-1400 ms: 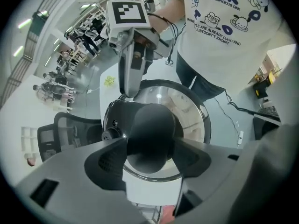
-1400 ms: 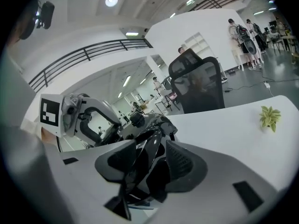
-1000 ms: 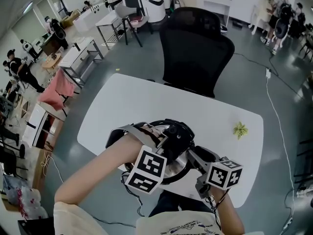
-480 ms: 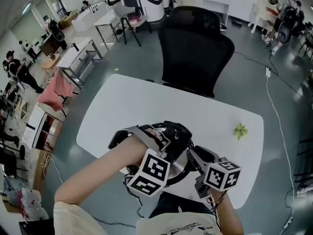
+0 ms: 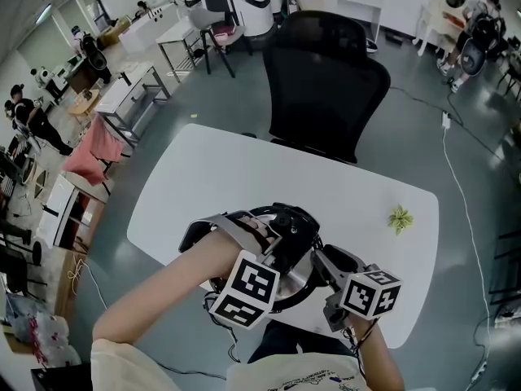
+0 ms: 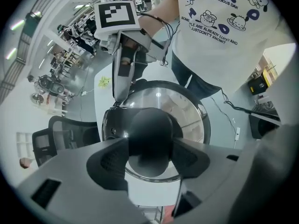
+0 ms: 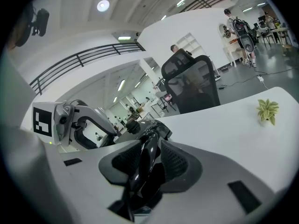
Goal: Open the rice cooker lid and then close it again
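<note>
Head view: the rice cooker (image 5: 298, 277) stands at the near edge of the desk (image 5: 244, 169), its lid (image 6: 187, 113) seated. My left tool (image 6: 150, 158), spread wide, clasps the lid knob (image 6: 149, 132) from above. The jaws of my right tool (image 7: 147, 158) have just been closing, narrow, on the side handle (image 7: 148, 141). I judge the body braced and the lift next. Legible: "COOK" on the shirt (image 6: 219, 41); no brand shows on the cooker.

Your right gripper (image 7: 148, 149), jaws having just been closing, is pinching the cooker's black handle (image 7: 140, 171); a plant (image 7: 267, 110) is sitting by the desk's (image 7: 233, 139) right edge
</note>
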A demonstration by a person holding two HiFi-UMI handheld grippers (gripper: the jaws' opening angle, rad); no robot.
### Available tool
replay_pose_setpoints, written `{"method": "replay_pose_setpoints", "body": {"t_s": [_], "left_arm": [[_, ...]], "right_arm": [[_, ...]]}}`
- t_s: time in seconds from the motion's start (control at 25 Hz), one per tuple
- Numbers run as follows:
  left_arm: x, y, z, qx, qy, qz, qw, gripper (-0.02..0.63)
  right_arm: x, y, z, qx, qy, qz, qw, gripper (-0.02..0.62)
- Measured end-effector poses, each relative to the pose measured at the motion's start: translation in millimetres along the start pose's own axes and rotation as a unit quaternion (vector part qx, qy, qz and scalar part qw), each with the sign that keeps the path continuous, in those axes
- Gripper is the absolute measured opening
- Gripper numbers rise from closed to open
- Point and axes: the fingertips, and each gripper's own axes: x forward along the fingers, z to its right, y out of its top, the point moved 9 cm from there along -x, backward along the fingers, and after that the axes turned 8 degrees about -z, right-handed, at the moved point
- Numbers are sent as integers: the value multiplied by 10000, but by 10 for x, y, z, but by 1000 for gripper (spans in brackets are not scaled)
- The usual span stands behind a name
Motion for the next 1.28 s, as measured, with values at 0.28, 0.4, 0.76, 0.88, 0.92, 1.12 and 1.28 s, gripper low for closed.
{"method": "replay_pose_setpoints", "body": {"t_s": [0.28,0.4,0.76,0.88,0.92,1.12,1.28], "left_arm": [[6,-53,-12,-558,19,79,9984,284],[15,-53,-22,-777,13,23,9970,287],[-39,-42,40,-1221,25,-3,9925,293],[-93,-53,62,-989,230,102,9948,293],[-116,-37,86,-781,371,112,9962,293],[-95,101,126,154,516,-183,9984,278],[-37,97,58,-14,55,-304,9995,273]], "right_arm": [[-76,78,0,41,-10,162,9999,181],[-127,107,1,21,-7,240,9997,186],[-249,58,-109,-51,161,265,9995,189],[-260,62,-186,-150,230,225,9994,212],[-263,55,-204,-144,243,223,9994,212],[-245,19,-222,-89,284,207,9993,213],[-242,-10,-217,-93,275,227,9993,213]]}}
